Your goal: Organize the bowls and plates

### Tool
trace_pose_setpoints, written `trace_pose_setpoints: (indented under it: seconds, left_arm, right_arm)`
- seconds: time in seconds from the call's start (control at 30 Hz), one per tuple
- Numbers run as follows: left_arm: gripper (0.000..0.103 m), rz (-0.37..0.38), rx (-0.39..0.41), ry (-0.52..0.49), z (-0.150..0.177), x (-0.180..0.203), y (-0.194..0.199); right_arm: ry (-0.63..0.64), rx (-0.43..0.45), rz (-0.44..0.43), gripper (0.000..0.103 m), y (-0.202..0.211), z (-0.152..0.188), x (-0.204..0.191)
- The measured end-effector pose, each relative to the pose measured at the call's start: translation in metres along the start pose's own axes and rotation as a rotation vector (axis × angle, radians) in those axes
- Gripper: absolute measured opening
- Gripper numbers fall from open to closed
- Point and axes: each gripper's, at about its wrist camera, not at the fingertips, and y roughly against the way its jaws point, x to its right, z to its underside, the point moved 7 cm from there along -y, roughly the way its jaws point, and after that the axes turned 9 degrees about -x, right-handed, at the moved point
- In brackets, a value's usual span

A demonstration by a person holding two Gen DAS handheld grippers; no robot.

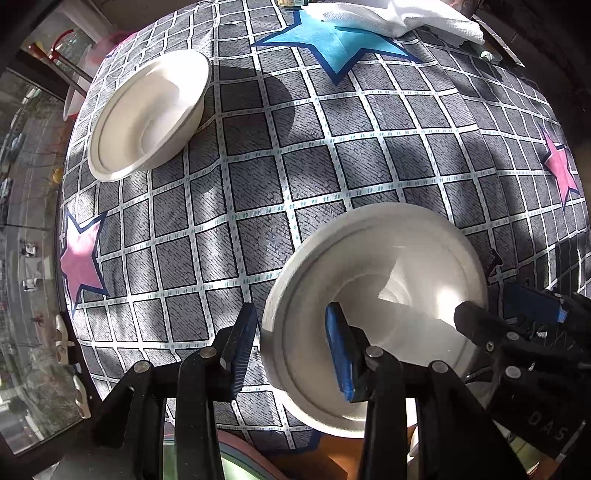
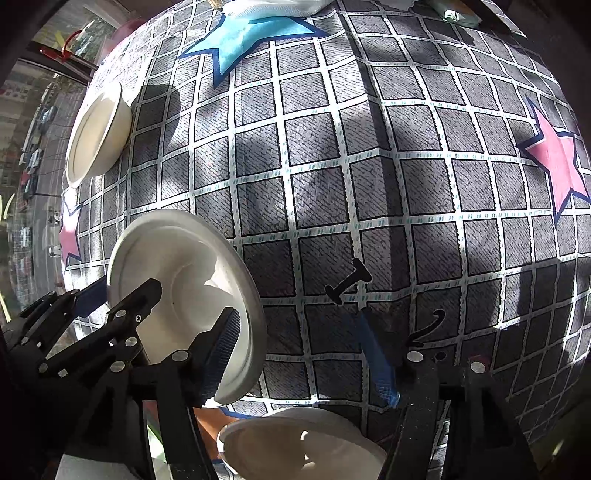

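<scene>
A white bowl (image 1: 373,288) sits tilted at the near edge of the table. My left gripper (image 1: 291,347) is open, its jaws straddling the bowl's left rim, one finger inside and one outside. In the right wrist view the same bowl (image 2: 177,258) is at the lower left, and my right gripper (image 2: 303,354) is open with its left finger inside the bowl's right rim. A second white bowl (image 1: 147,114) stands at the table's far left; it also shows in the right wrist view (image 2: 96,136). A third white bowl (image 2: 303,446) lies below the table edge.
The table carries a grey checked cloth (image 1: 332,155) with blue and pink stars. White paper napkins (image 1: 399,18) lie at the far edge. A window with a street view is on the left. The table edge runs close below both grippers.
</scene>
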Motion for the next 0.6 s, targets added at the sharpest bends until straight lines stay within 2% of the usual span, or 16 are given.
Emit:
trace_pose_setpoints:
  seconds: [0.13,0.2,0.27,0.33,0.4,0.6]
  left_arm:
    - [0.043,0.005,-0.039,0.019,0.004,-0.005,-0.015]
    - [0.042,0.028,-0.038,0.014,0.005,-0.003,-0.016]
    - [0.039,0.050,-0.043,-0.003,0.006,0.000,-0.016]
    - [0.035,0.040,-0.046,-0.018,0.009,0.007,-0.012]
    - [0.035,0.044,-0.032,-0.018,0.011,0.012,-0.002]
    - [0.036,0.057,0.004,-0.030,0.021,0.017,0.029]
  right_arm:
    - [-0.011,-0.061,-0.076,0.066,-0.016,0.013,0.001]
    - [0.002,-0.063,-0.085,0.055,-0.020,0.015,-0.003]
    - [-0.005,-0.077,-0.130,0.029,-0.022,0.016,-0.008]
    - [-0.004,-0.095,-0.148,0.016,-0.021,0.016,-0.015]
    - [0.019,-0.074,-0.108,0.016,-0.016,0.016,-0.019]
    - [0.048,-0.048,-0.117,0.016,0.012,0.022,-0.017]
